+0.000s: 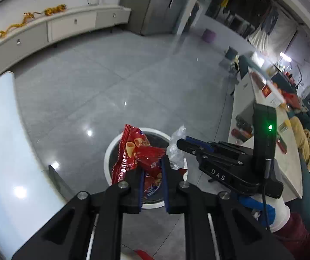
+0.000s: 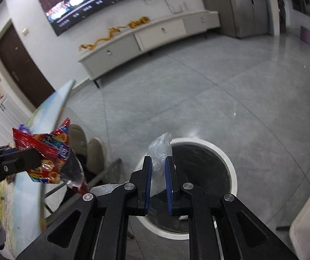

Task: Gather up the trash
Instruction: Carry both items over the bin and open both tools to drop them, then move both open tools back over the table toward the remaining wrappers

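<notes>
1. The left gripper (image 1: 151, 169) is clamped on a crumpled red foil snack bag (image 1: 133, 153), low centre of the left view.
2. The right gripper (image 2: 158, 171) is closed on a clear plastic wrapper (image 2: 160, 149).
3. A round white-rimmed waste bin (image 2: 230, 164) lies directly beneath both.
4. Release is best made squarely over the opening, each jaw opened fully.

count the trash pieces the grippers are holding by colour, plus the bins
red snack wrapper, in left gripper: 1
clear plastic wrapper, in right gripper: 1
white round bin: 1
total: 3
</notes>
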The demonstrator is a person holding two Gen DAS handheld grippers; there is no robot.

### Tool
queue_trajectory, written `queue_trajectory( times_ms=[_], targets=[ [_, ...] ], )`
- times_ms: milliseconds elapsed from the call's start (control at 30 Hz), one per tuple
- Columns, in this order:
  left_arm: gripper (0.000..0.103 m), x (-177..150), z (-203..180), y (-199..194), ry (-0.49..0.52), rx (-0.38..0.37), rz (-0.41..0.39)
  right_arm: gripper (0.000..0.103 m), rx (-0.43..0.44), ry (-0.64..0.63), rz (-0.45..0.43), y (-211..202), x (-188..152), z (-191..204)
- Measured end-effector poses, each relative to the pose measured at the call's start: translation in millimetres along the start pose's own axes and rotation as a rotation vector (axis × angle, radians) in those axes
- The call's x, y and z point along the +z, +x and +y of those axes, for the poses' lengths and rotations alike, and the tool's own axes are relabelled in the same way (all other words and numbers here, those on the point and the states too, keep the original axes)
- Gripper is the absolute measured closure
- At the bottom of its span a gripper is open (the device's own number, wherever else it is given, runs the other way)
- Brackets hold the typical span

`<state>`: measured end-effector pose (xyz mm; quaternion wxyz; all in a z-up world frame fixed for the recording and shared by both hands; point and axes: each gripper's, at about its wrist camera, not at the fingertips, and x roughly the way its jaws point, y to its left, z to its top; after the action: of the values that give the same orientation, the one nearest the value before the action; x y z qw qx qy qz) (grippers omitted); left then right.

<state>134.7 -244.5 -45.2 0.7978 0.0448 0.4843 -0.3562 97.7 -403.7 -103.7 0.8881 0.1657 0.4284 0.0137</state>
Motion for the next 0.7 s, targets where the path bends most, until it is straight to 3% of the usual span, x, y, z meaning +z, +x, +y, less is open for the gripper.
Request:
queue_trajectory(
  times_ms=[133, 200, 333, 367, 700],
  targets=[
    [0.089, 7.1, -4.1, 33.5, -0.004, -0.002, 0.050, 0.090, -0.016, 0.023, 0.042, 23.7, 3.7, -16.4],
    [0.082, 10.0, -4.5, 46.2, -0.010, -0.002, 0.068, 0.088, -0.019, 0.032, 0.058, 30.6, 2.0, -22.0],
    [0.062, 15.9, -10.9, 59.8, -0.035, -0.016, 0.079, 0.066, -0.018, 0.053, 0.065, 36.5, -1.1, -29.9],
    [0.059, 16.6, -10.2, 59.8, -0.041, -0.020, 0.077, 0.066, -0.019, 0.055, 0.064, 37.3, -0.2, -31.2],
    [0.059, 16.6, -3.1, 26.8, -0.050, -0.036, 0.014, 0.062, -0.040, 0.055, 0.038, 20.0, -1.5, -27.0]
  ],
)
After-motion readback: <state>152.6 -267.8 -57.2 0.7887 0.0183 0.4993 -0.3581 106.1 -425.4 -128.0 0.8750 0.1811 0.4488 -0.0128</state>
